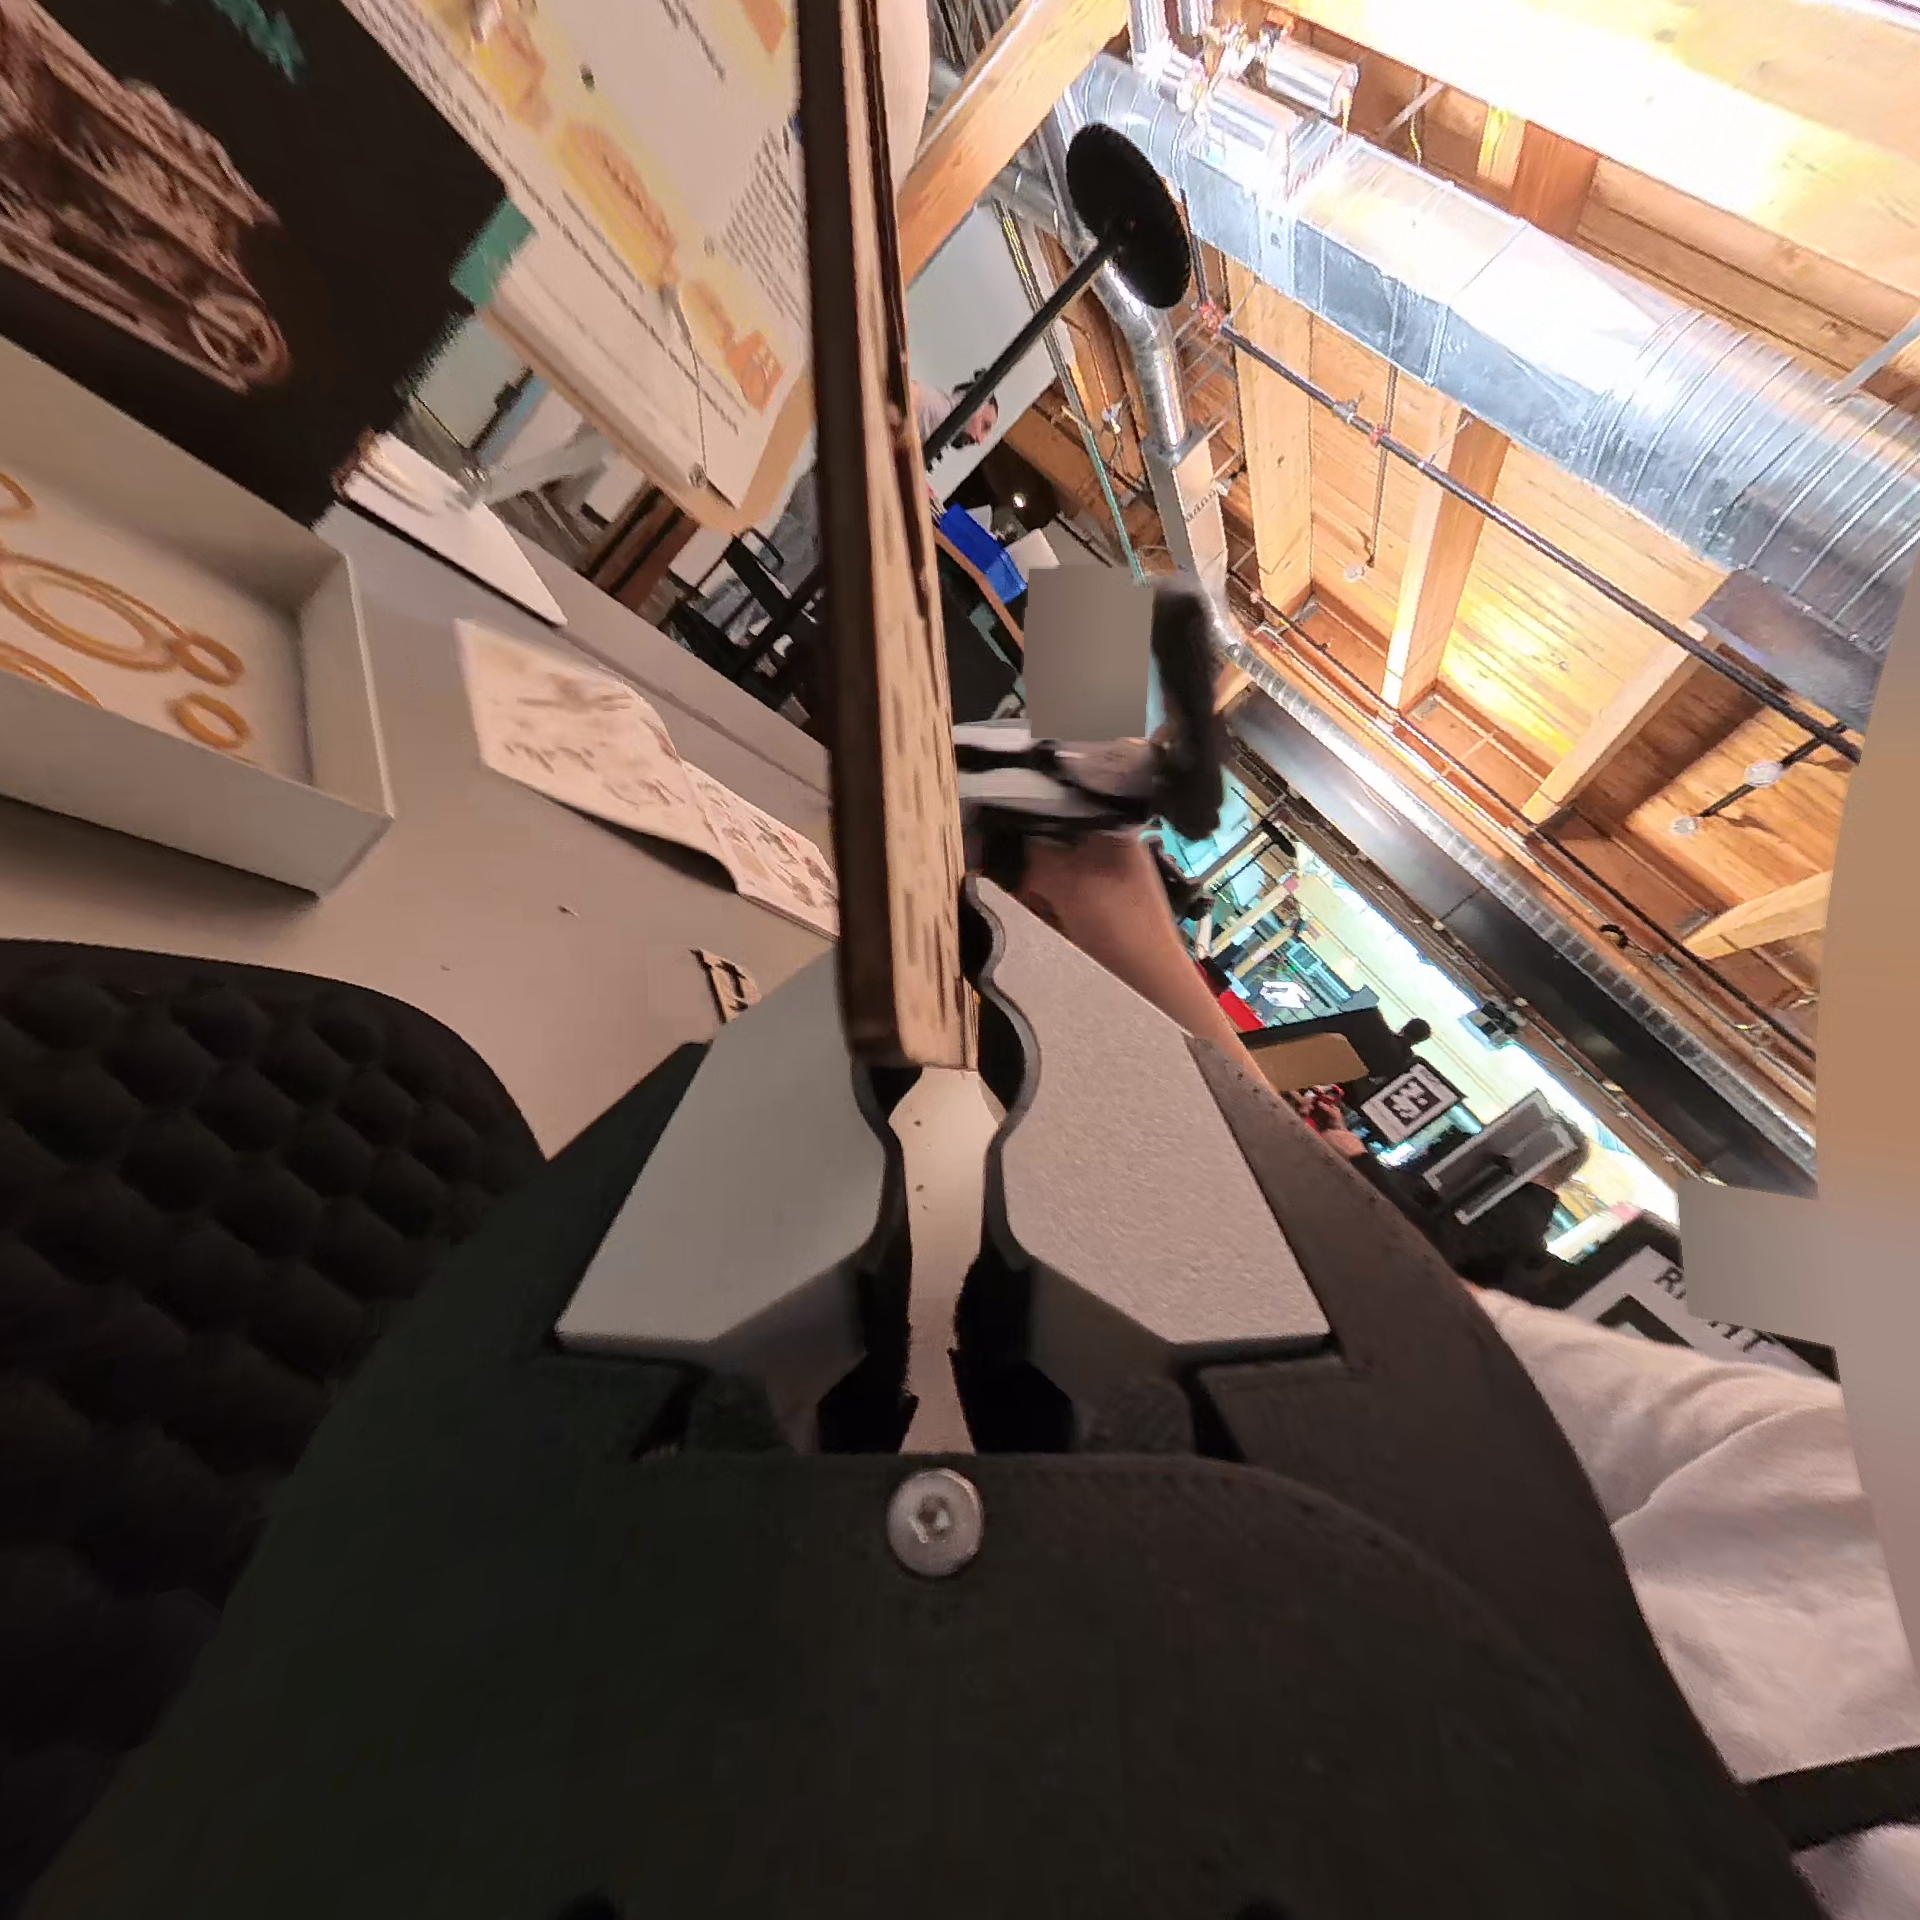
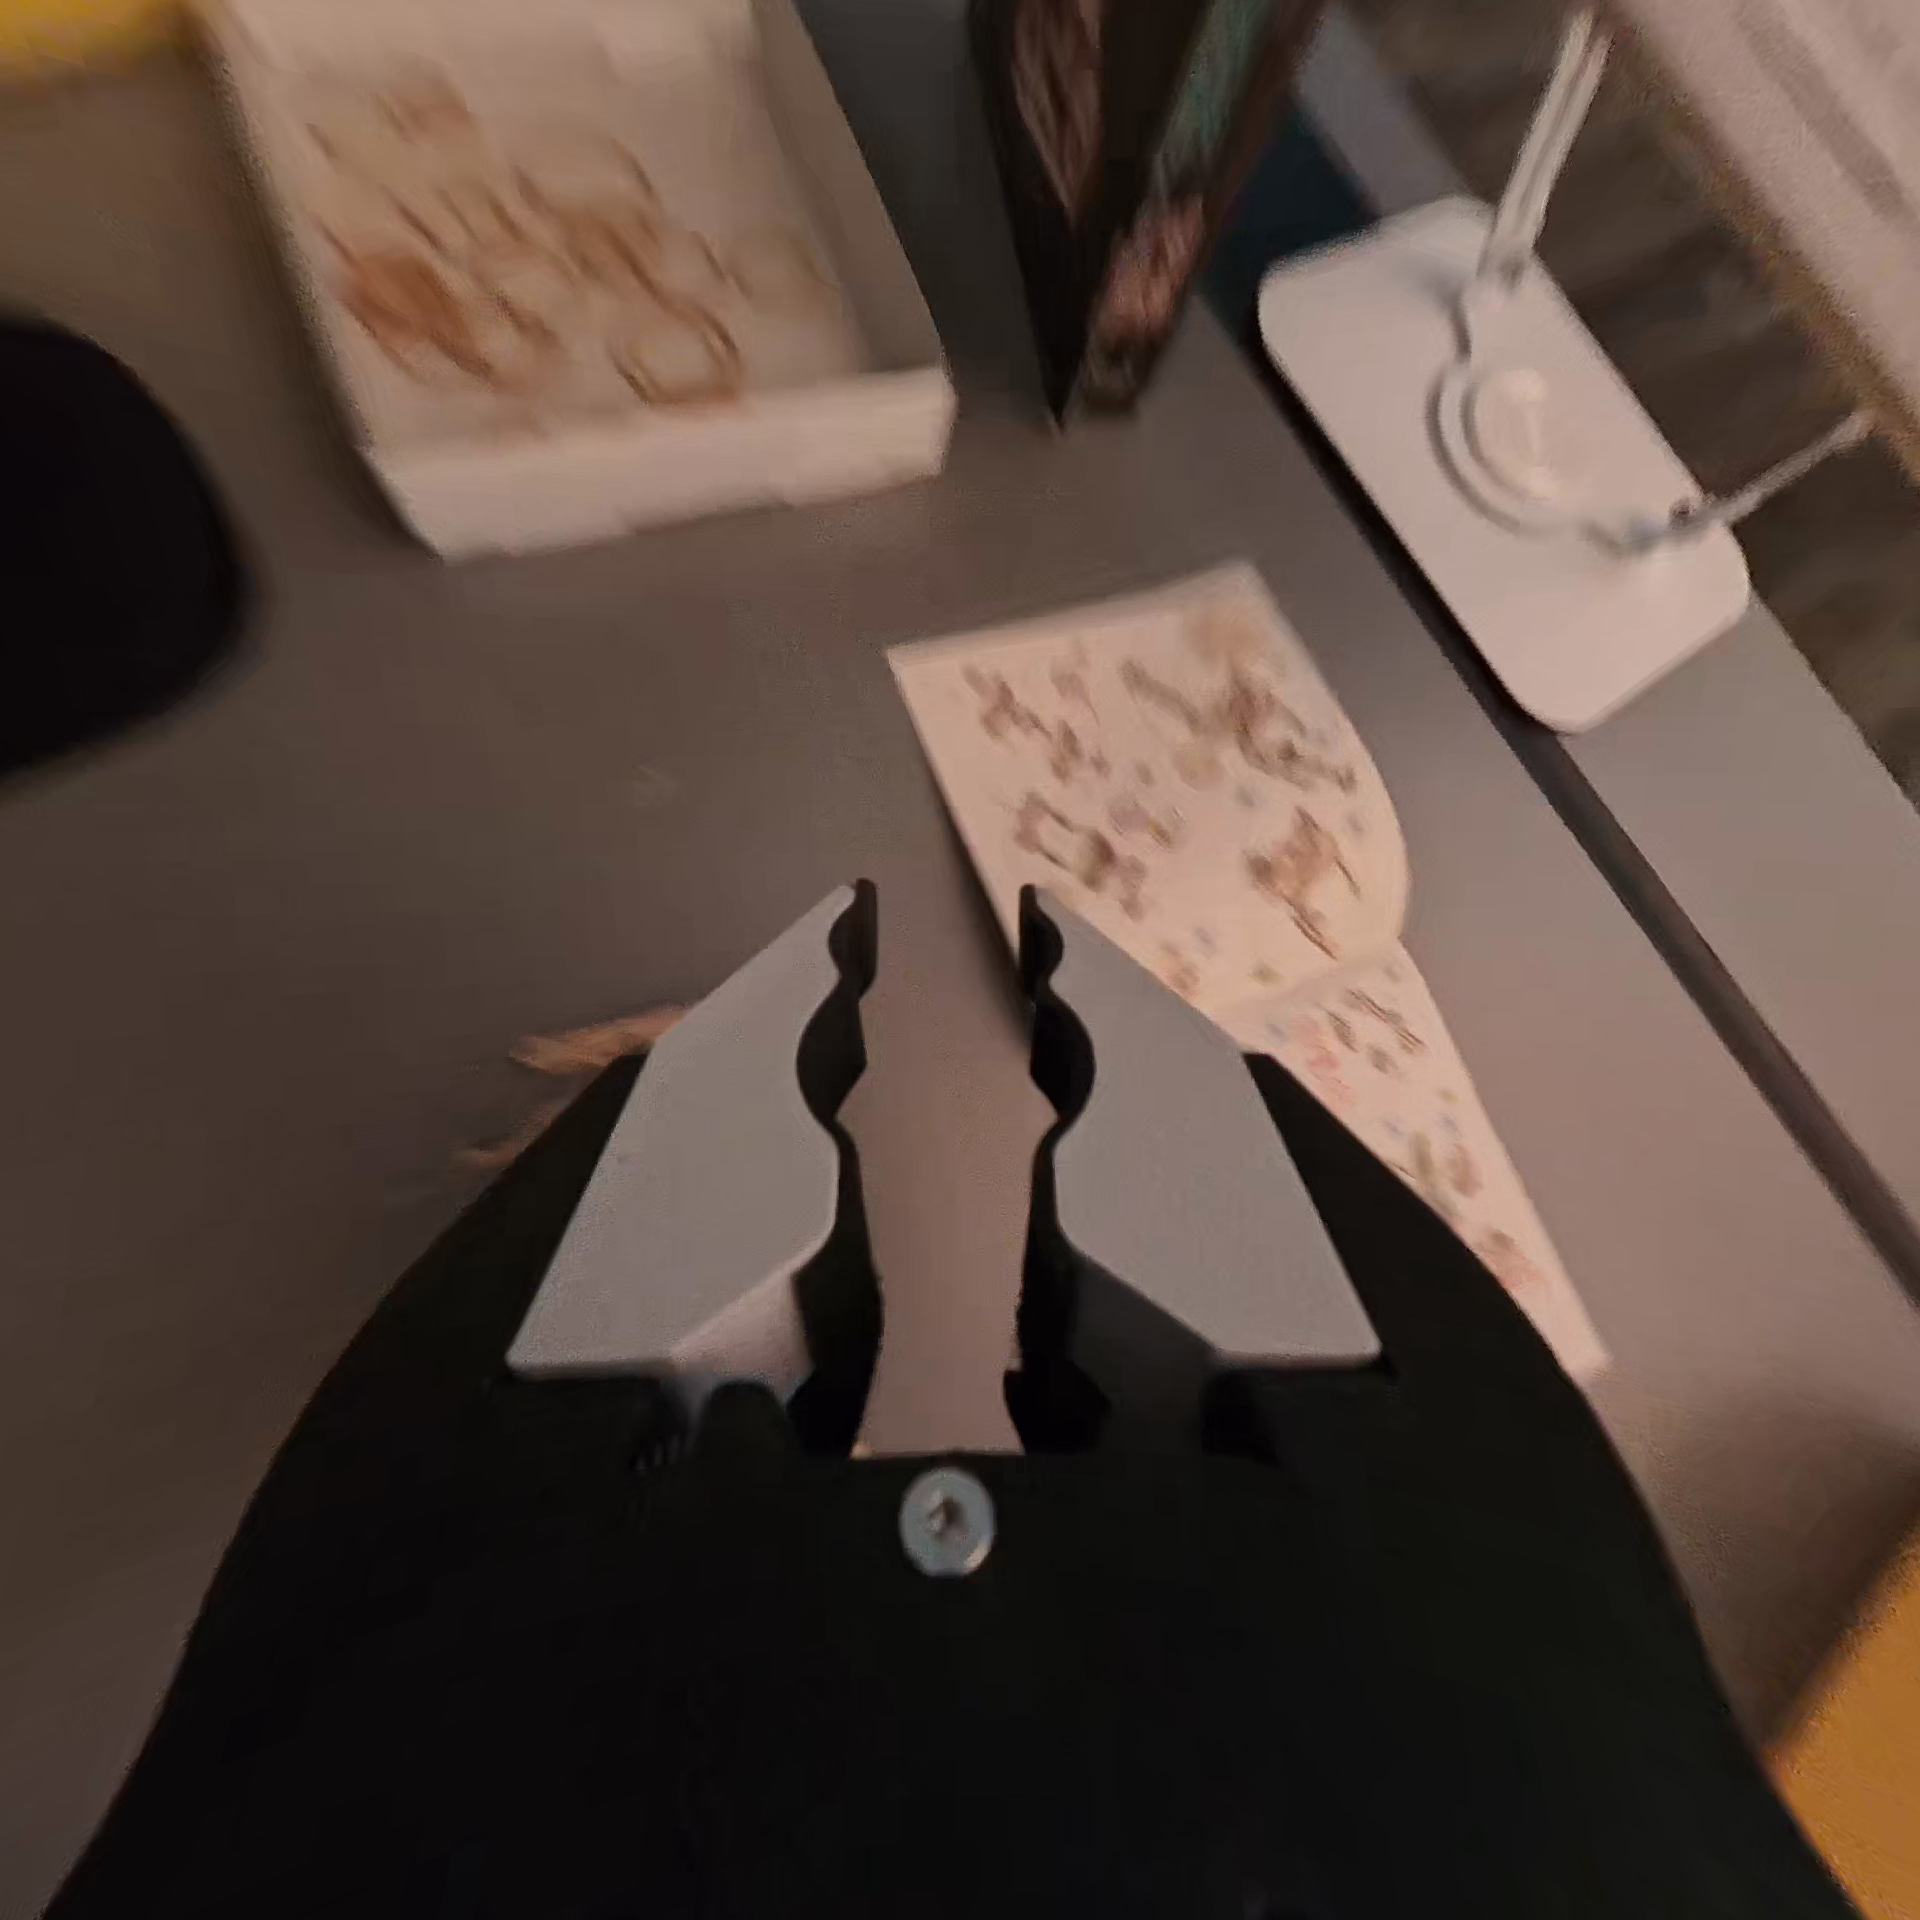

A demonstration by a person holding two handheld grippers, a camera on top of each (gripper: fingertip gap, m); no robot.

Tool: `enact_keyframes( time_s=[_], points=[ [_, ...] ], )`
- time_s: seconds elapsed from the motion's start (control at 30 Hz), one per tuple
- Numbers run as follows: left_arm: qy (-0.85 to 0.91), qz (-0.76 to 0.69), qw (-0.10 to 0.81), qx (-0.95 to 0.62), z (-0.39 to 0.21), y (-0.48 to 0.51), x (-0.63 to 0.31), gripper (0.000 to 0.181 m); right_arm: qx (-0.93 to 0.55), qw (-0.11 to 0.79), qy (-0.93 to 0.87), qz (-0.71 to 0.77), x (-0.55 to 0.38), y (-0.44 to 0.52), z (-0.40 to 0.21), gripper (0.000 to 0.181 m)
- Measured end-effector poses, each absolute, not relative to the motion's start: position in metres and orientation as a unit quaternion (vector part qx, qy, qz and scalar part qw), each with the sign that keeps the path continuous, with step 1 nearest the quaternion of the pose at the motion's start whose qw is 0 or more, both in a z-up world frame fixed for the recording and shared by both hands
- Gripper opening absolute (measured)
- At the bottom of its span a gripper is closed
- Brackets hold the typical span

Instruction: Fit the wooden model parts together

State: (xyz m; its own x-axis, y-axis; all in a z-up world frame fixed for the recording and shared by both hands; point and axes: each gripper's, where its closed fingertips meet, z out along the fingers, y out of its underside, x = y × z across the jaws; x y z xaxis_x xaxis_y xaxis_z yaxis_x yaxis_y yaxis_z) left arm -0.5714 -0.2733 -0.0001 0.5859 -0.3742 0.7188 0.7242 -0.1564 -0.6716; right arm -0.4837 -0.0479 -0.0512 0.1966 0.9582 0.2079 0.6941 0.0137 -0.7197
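Between its fingers, the left gripper clamps a thin wooden sheet by its bottom edge, rising toward 12 o'clock. It looks light, stiff and brittle; gripping near an edge seems wise. The right gripper hangs narrowly parted, empty, above the table; the tray lies at 11 o'clock.
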Motion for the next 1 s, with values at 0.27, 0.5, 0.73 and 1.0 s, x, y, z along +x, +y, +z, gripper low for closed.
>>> enact_keyframes(
  time_s=[0.27,0.5,0.73,1.0],
  points=[
    [-0.118,-0.48,0.603,-0.626,-0.016,-0.258,-0.525,0.001,-0.632,0.21,-0.442,0.601,-0.5,-0.216,-0.01,0.059],
    [-0.113,-0.495,0.583,-0.635,-0.032,-0.258,-0.505,0.0,-0.648,0.138,-0.41,0.627,-0.501,-0.236,-0.04,0.034],
    [-0.102,-0.487,0.574,-0.65,-0.043,-0.26,-0.497,0.001,-0.669,0.115,-0.417,0.604,-0.498,-0.243,-0.059,0.034],
    [-0.102,-0.493,0.568,-0.651,-0.05,-0.263,-0.496,0.0,-0.658,0.083,-0.4,0.632,-0.496,-0.25,-0.061,0.02]
  ],
)
